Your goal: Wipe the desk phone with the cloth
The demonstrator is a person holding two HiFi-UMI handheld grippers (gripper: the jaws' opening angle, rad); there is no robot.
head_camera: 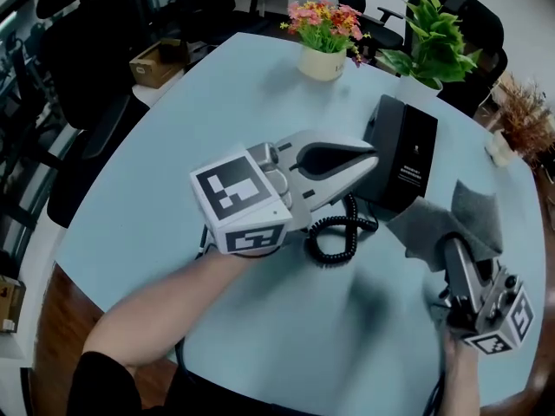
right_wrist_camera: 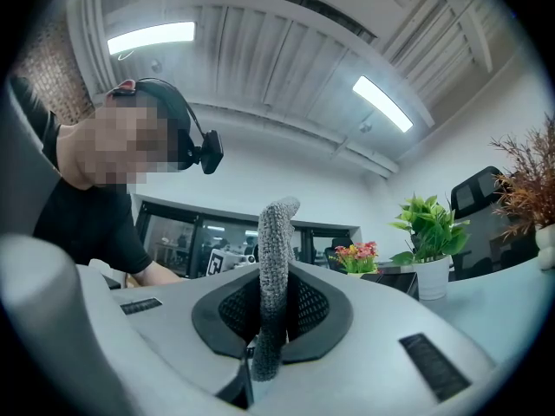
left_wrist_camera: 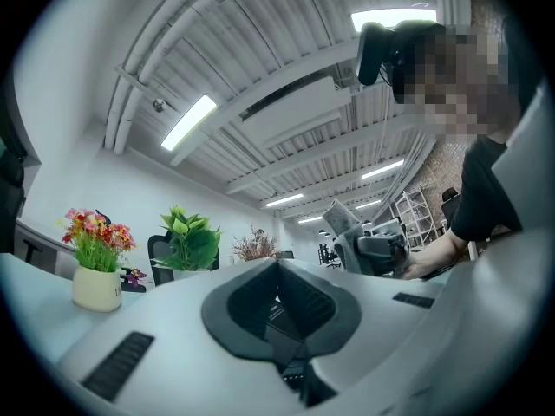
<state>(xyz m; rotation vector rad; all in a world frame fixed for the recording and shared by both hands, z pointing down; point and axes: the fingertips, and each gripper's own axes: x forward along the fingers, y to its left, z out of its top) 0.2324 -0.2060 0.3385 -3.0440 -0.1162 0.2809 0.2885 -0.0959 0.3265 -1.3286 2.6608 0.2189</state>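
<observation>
The black phone (head_camera: 406, 150) sits on the far right part of the round blue table (head_camera: 217, 111). It is tipped up, so a dark flat side with small white print faces up. Its curly cord (head_camera: 334, 237) lies in a loop on the table just in front of it. The left gripper (head_camera: 371, 159) lies low over the middle of the table. Its jaws are pressed together with nothing between them, and its tip is right at the phone's left edge. The right gripper (head_camera: 453, 248) is close to the table's near right edge. Its jaws are squeezed on a grey cloth (head_camera: 460, 215), which sticks up past the tips and hangs just beside the phone's right corner. A pot of pink flowers (head_camera: 323, 33) and a green plant (head_camera: 434, 37) stand along the far edge behind the phone. A dry brown plant (head_camera: 520, 115) stands at the right edge. The left side and the near middle of the table are bare. A cardboard box (head_camera: 156, 61) sits past the far left edge.
</observation>
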